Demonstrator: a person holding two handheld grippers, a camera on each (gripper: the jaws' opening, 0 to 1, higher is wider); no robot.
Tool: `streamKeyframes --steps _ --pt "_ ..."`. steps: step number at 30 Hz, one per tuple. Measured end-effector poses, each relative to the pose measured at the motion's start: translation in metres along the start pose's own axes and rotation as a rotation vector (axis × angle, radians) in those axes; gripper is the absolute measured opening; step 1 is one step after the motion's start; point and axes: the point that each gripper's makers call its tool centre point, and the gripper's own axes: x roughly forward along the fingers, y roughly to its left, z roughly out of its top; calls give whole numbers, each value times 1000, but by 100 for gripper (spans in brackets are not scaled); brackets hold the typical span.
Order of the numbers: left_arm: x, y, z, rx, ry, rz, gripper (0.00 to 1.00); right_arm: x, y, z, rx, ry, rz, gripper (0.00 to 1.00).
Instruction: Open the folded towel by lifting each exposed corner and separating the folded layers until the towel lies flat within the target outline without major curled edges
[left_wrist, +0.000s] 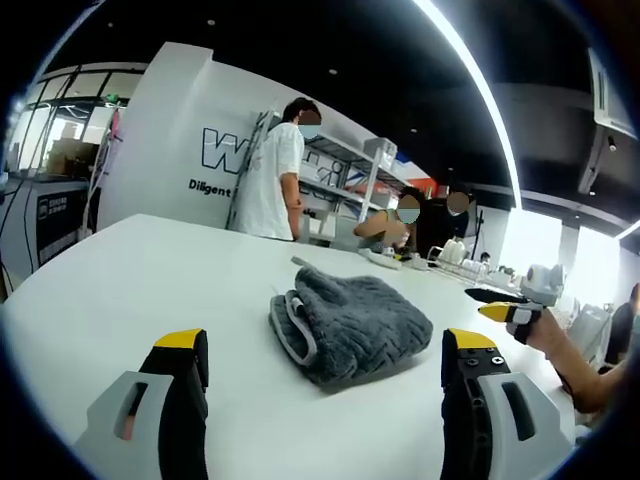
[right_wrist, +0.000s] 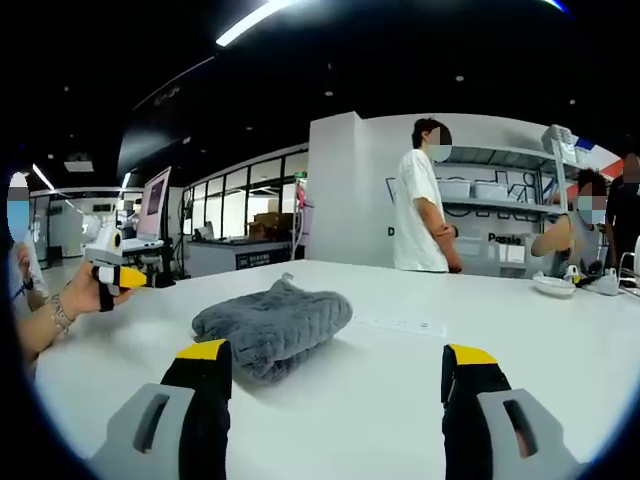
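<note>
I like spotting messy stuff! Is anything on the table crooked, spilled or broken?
Nothing is spilled or broken. The grey towel is just a lumpy folded bundle on the white table, not flat yet. Both tools, left and right, are open and not touching it.

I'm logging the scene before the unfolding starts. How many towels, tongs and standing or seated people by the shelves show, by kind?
Folded grey ribbed towel: 1
Grey tongs with yellow-tipped black jaws: 2, left and right
People near the metal shelving: 3, one standing in a white T-shirt, two seated
Total: 6
</note>
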Motion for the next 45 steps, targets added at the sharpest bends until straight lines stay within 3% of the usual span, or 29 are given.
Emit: streamKeyframes --steps 1,2,9,11,20,27,29,34,39,45 --pt "2 7 4 12 -4 -1 96 1 -1 2 4 -1 2 85" --pt "1 2 3 35 -10 -1 96 1 -1 3 9 -1 1 85" --pt "3 14 9 8 -9 -1 95 7 -2 20 4 -24 4 76" --pt "-5 -10 2 47 -28 -3 95 10 -2 24 6 -33 8 72" --pt "-9 -23 0 47 -37 -11 95 24 -3 21 20 2 37 66" --pt "-11 -28 -2 40 -37 -13 94 52 -10 28 16 40 30 66" --pt "-8 -18 2 31 -34 -14 94 61 -10 29 8 52 33 66" --pt "-9 -21 0 36 -34 -13 94 82 -2 32 -5 86 65 63" --pt "-6 -10 5 31 -36 -16 94 105 -6 33 -28 110 57 56" --pt "-5 -4 11 29 -42 -26 94 128 0 23 -4 172 59 54"
